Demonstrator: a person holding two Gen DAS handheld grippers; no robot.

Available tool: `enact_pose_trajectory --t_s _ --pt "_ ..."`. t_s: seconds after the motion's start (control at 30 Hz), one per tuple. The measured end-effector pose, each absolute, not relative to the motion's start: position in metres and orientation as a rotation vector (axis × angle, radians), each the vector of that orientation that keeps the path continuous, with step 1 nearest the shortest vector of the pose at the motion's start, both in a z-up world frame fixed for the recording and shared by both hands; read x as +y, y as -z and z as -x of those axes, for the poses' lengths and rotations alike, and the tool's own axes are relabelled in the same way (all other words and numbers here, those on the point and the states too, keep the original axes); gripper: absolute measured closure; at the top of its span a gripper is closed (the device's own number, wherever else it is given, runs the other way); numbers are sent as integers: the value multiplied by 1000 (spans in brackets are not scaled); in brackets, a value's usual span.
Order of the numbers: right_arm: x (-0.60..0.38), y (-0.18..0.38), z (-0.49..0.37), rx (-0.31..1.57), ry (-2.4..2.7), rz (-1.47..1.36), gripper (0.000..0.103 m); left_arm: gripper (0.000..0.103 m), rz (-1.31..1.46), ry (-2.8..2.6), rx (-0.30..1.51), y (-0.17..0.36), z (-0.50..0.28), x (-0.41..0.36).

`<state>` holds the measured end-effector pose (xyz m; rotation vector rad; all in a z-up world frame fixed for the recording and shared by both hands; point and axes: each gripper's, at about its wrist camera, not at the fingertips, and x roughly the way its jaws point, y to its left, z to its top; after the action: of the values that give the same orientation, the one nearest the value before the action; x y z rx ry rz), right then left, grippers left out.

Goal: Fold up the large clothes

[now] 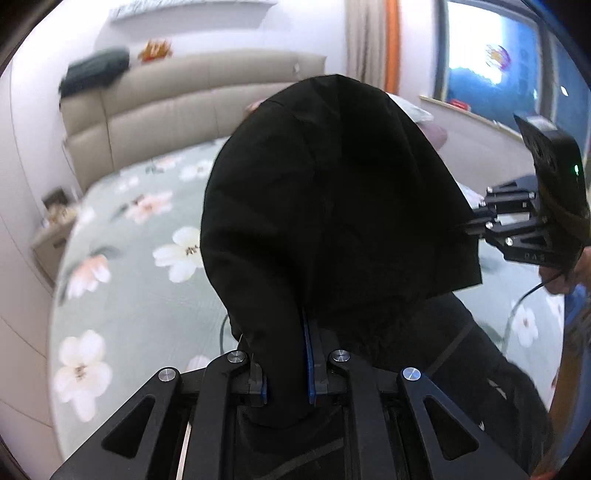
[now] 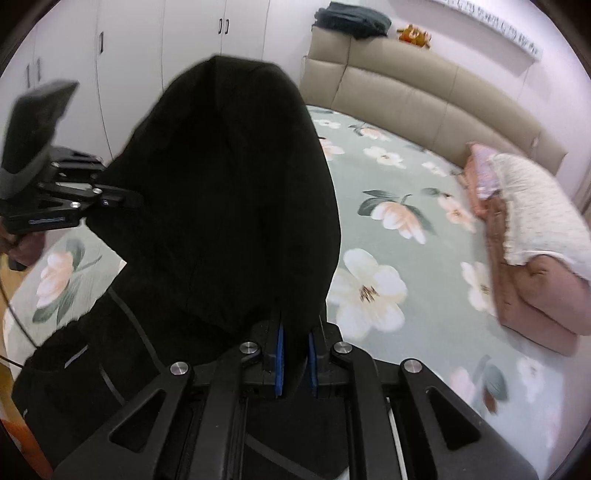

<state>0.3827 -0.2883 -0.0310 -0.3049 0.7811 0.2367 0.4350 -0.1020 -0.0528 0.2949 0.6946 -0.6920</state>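
A large black garment [image 1: 332,206] hangs between my two grippers above a bed with a green floral sheet [image 1: 140,295]. My left gripper [image 1: 286,373] is shut on a fold of the black cloth, which drapes over its fingers and hides the tips. My right gripper [image 2: 295,362] is shut on another part of the same garment [image 2: 229,192]. Each gripper shows in the other's view, the right one [image 1: 476,225] at the cloth's right edge, the left one [image 2: 122,201] at its left edge. The garment's lower part lies on the bed's near edge.
A beige padded headboard [image 2: 424,96] runs behind the bed. A pink quilt with a white cover [image 2: 528,236] lies at the bed's right. A dark folded item [image 2: 351,18] and an orange toy [image 2: 413,35] sit on the headboard. White wardrobes [image 2: 129,55] stand at the left.
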Motion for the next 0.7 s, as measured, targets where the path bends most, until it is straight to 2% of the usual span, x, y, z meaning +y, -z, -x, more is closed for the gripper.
enact_pose_trajectory --t_s 0.1,0.17,0.23,0.3,0.37,0.43,0.47,0.5,0.57,0.7 --pt "-285 34 -325 799 -165 332 90 88 -376 646 671 61 -380 -106" --pt "-279 62 -298 841 -98 321 90 85 -402 590 687 88 -354 -105" --pt "-276 99 -285 912 -16 317 89 80 -460 472 765 140 -342 -108" --pt "-291 143 -278 1033 51 221 86 80 -523 398 882 199 -337 -102" --pt "-309 165 -271 1122 97 111 86 80 -562 368 944 230 -327 -89" --pt "-322 164 -268 1142 107 28 82 80 -566 355 960 230 -317 -71" --pt "-326 158 -266 1137 110 -11 74 80 -556 350 958 224 -316 -62" --pt "-327 151 -265 1126 109 -32 59 80 -551 338 966 219 -317 -53" --pt "-327 126 -267 1062 118 -67 45 80 -538 302 965 206 -325 -37" --pt "-309 78 -293 929 104 -107 44 80 -391 288 869 146 -364 -20"
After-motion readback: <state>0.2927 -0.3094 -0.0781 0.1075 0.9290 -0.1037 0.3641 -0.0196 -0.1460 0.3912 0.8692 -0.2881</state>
